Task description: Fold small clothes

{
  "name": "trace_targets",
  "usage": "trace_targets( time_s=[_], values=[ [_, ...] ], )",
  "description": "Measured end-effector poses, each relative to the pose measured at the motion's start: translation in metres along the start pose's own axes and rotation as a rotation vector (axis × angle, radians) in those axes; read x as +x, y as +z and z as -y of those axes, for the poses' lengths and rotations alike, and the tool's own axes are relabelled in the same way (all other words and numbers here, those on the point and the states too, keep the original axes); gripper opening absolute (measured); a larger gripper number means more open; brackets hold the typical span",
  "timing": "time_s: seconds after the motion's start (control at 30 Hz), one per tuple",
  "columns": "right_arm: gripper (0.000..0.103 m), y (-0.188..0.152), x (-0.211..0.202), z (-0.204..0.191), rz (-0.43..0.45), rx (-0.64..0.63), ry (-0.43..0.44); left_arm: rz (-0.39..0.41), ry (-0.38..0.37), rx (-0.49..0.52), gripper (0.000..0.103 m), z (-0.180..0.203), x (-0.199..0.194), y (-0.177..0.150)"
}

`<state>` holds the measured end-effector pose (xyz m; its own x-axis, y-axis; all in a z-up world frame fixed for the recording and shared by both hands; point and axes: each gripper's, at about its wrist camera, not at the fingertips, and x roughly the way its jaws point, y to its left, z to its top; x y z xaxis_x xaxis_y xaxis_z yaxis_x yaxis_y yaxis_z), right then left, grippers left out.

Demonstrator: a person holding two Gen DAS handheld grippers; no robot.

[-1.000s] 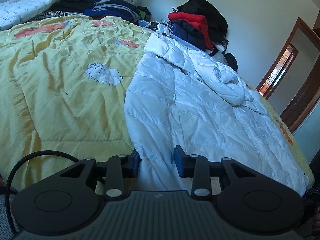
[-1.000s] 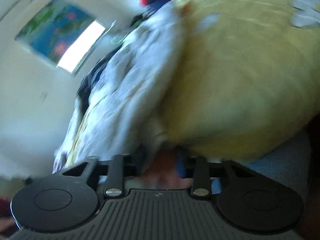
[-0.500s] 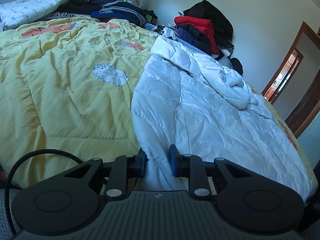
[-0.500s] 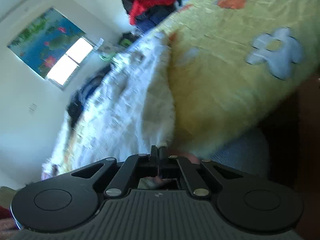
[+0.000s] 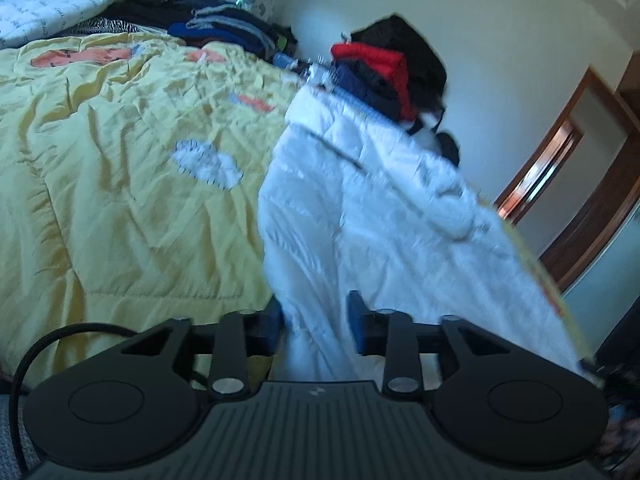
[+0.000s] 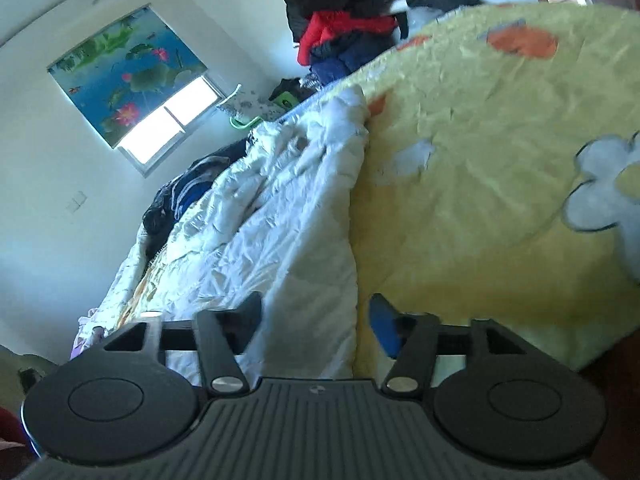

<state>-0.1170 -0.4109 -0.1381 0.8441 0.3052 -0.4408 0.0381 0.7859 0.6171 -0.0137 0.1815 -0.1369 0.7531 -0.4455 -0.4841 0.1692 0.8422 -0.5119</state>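
On the left side of the bed, a yellow quilt [image 5: 120, 168] with orange and white animal patches is lying spread out and creased, reaching to the near edge. At the far left corner a white patterned blanket [image 5: 52, 8] is bunched up, and beside it a heap of dark folded clothes [image 5: 216, 28] is sitting along the far edge under the window.

The left gripper [image 5: 316, 320] is hovering at the bed's near edge with its two blue-padded fingers [image 5: 356, 320] standing apart. The hem of the white puffer jacket [image 5: 380, 216] is lying in the gap between them, but whether either pad is touching the cloth cannot be told, as the view is blurred.

The jacket itself is stretching from the near edge up toward the far right corner, its left border resting on the quilt. Behind its far end a pile of red, navy and black garments [image 5: 384, 68] is stacked against the wall. A wooden door frame [image 5: 560, 160] is standing to the right of the bed.

In the right wrist view, the right gripper [image 6: 316, 320] is also holding its fingers wide apart at the bed's edge, with the jacket's [image 6: 280, 216] edge hanging between them and the quilt [image 6: 500, 160] just beside its right finger. A flowered blind [image 6: 124, 68] is covering the upper part of the window.
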Motion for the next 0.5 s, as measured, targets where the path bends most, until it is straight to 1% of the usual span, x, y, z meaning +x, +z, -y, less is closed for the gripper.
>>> trace_targets(
  time_s=[0.03,0.07,0.1,0.13,0.17,0.2,0.23,0.27,0.3,0.37,0.43,0.47,0.5],
  values=[
    [0.069,-0.001,0.005,0.001,-0.011,0.009,0.010,0.010,-0.005,-0.008,0.061,-0.001,0.000,0.001],
    [0.069,-0.005,0.007,-0.001,-0.019,0.023,0.034,0.012,-0.008,-0.011,0.066,-0.002,0.001,0.001],
    [0.069,-0.008,0.010,-0.002,-0.034,0.043,0.069,0.004,-0.008,-0.007,0.066,-0.002,0.004,0.001],
    [0.068,-0.010,0.013,-0.004,-0.043,0.055,0.084,-0.010,-0.005,0.003,0.066,0.000,0.008,0.001],
    [0.062,-0.012,0.015,-0.006,-0.047,0.053,0.085,-0.025,-0.010,0.016,0.065,0.002,0.012,0.001],
    [0.049,-0.013,0.018,-0.010,-0.062,0.042,0.082,-0.046,-0.017,0.034,0.064,0.004,0.016,-0.001],
    [0.014,-0.014,0.019,-0.013,-0.084,0.025,0.090,-0.058,-0.008,0.070,0.035,0.009,0.019,-0.003],
    [0.011,-0.013,0.015,-0.016,-0.081,0.013,0.087,-0.076,0.020,0.113,0.016,0.015,0.021,-0.006],
    [0.011,-0.013,0.007,-0.018,-0.051,0.003,0.082,-0.085,0.033,0.136,0.016,0.019,0.022,-0.008],
    [0.010,-0.008,-0.009,-0.016,-0.008,0.010,0.089,-0.087,0.018,0.155,0.013,0.023,0.018,-0.012],
    [0.010,-0.005,-0.014,-0.010,-0.015,0.018,0.059,-0.101,0.010,0.166,0.013,0.024,0.015,-0.014],
    [0.010,-0.007,-0.012,-0.006,-0.038,0.017,0.031,-0.102,0.004,0.171,0.013,0.025,0.015,-0.016],
    [0.012,-0.009,-0.009,-0.004,-0.050,0.009,0.022,-0.100,-0.002,0.179,0.013,0.024,0.013,-0.017]
  ],
)
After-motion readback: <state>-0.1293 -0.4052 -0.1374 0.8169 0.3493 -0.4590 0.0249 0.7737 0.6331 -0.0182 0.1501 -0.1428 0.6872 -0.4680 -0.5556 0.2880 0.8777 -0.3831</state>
